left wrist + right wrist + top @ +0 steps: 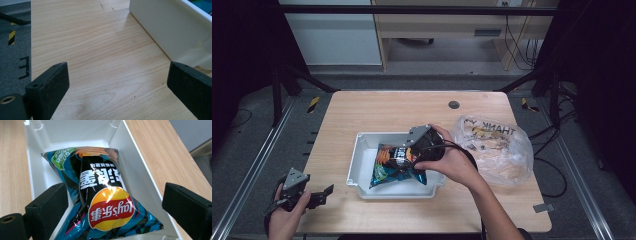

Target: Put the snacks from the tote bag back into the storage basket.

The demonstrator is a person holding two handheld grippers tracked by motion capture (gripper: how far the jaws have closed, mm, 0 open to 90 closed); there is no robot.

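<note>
Chip bag (105, 195) lies in white tray (140, 170), right claw (110, 207) spread above.

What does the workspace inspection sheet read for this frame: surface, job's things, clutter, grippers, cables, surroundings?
Surface: light wooden table, round grommet hole near the far edge.
Job's things: blue-and-black foil chip bag lying in the white rectangular plastic bin.
Clutter: crumpled clear plastic shopping bag right of the bin.
Grippers: right hand-held gripper open over the chip bag; left hand-held gripper open above bare wood.
Cables: black cables on the floor at right.
Surroundings: grey floor, wooden desk behind.
</note>
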